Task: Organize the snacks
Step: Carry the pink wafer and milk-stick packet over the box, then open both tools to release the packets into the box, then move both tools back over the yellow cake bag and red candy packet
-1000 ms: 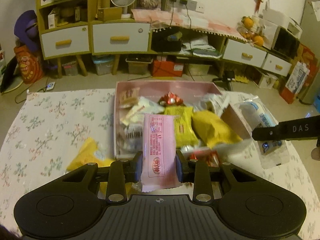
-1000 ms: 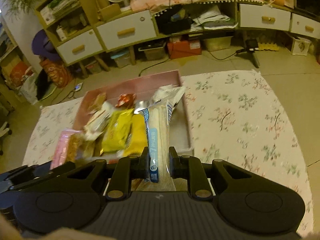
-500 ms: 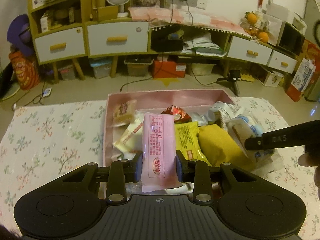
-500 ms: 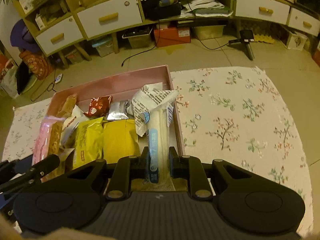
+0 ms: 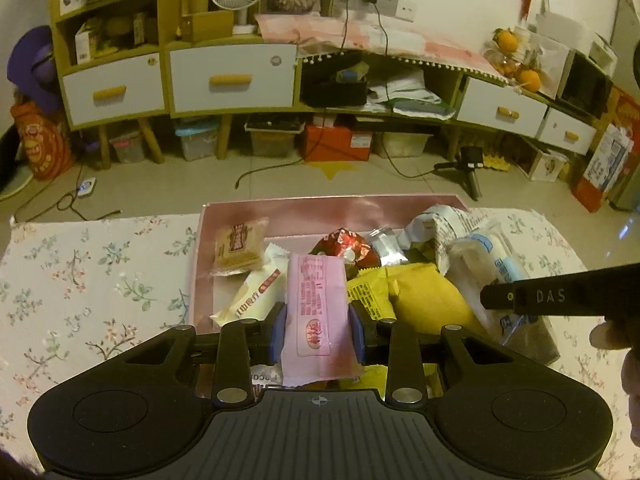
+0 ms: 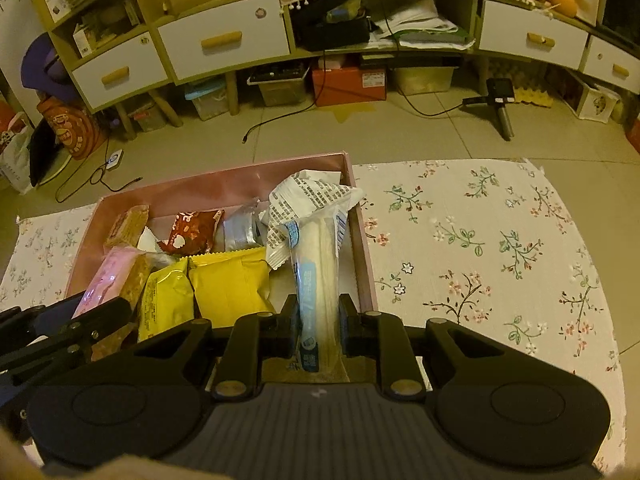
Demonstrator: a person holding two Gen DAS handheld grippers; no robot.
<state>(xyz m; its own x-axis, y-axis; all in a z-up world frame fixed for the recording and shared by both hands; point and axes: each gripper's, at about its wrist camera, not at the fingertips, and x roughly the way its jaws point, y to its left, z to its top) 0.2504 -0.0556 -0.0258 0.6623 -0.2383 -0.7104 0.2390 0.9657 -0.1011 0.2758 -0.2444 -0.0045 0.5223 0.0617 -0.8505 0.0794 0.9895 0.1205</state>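
Left tongs (image 5: pixel 318 322) clamp a pink snack packet (image 5: pixel 316 312) between the blue pads, packet standing lengthwise along the fingers, its far end reaching out over the pink box (image 5: pixel 328 210). Right tongs (image 6: pixel 318 322) have a long clear-wrapped white snack with a blue label (image 6: pixel 318 280) between the fingers; their jaws are opening, though the pads look still in contact with the wrapper. That snack points straight ahead of the right tongs, far end over the right side of the box, against a crumpled white printed wrapper (image 6: pixel 308 200). Box sits directly ahead of and under both tongs on the floral-cloth table (image 6: pixel 480 248). Inside, just right of the left tongs: two yellow packets (image 5: pixel 424 296) side by side; ahead: a red foil packet (image 5: pixel 344 246), a silver pouch (image 6: pixel 240 230); ahead-left: a brown biscuit pack (image 5: pixel 239 246) leaning on the left wall and a white bar wrapper (image 5: pixel 256 296). Right tongs' finger shows in the left view as a black bar, far right, above the long snack. Bare table cloth lies well right of the right tongs. Cabinets with white drawers (image 5: pixel 232 78) far ahead across the floor.
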